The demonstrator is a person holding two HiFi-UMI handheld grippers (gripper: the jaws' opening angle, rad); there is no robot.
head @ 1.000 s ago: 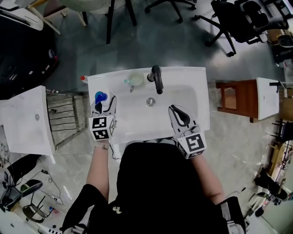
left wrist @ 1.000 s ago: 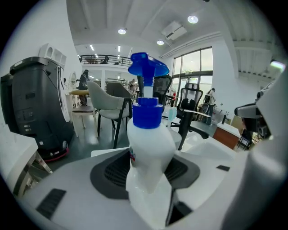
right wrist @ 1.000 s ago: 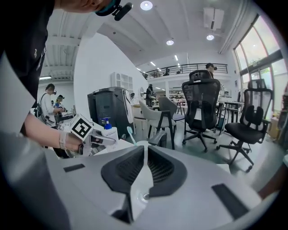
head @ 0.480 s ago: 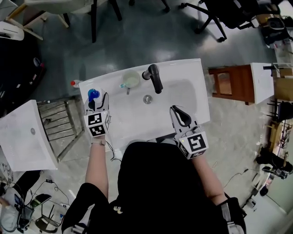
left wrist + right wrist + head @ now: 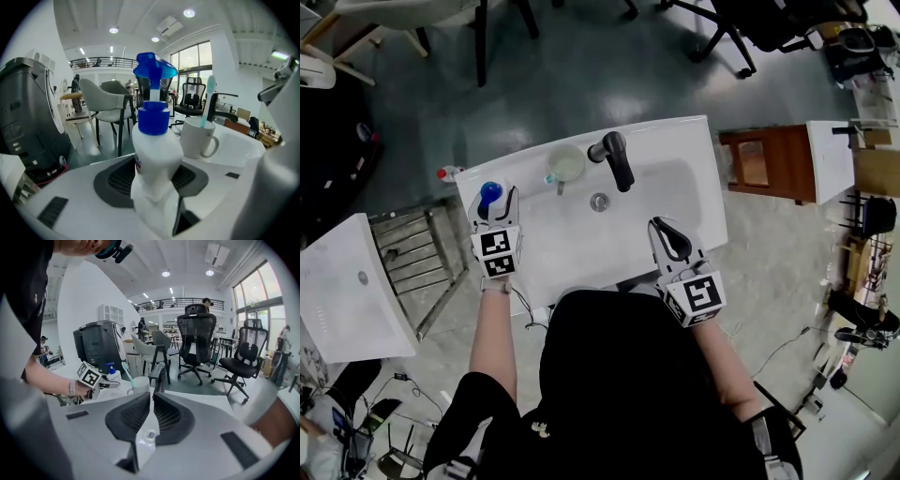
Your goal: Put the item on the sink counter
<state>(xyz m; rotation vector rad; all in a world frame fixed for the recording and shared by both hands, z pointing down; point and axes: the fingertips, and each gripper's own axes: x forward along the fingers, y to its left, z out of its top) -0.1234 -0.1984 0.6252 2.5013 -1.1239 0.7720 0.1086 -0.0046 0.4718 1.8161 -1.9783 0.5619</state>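
Right tongs (image 5: 664, 230) low over the near right part of the basin (image 5: 675, 202), closed to a narrow slit with nothing in them; the drain (image 5: 599, 201) shows past the tips in the right gripper view. Left tongs (image 5: 492, 202) at the left end of the tabletop (image 5: 684, 150), clamped on the waist of a white bottle (image 5: 152, 154) with a blue pump. Bottle upright, over the tabletop's far left corner; cannot tell if its base touches. Just right of the bottle and a bit farther, a white mug (image 5: 566, 163) with a teal toothbrush (image 5: 206, 101) leaning in it. Black faucet (image 5: 617, 159) right of the mug, spout pointing near over the basin. Chairs (image 5: 105, 105) on the floor beyond the tabletop.
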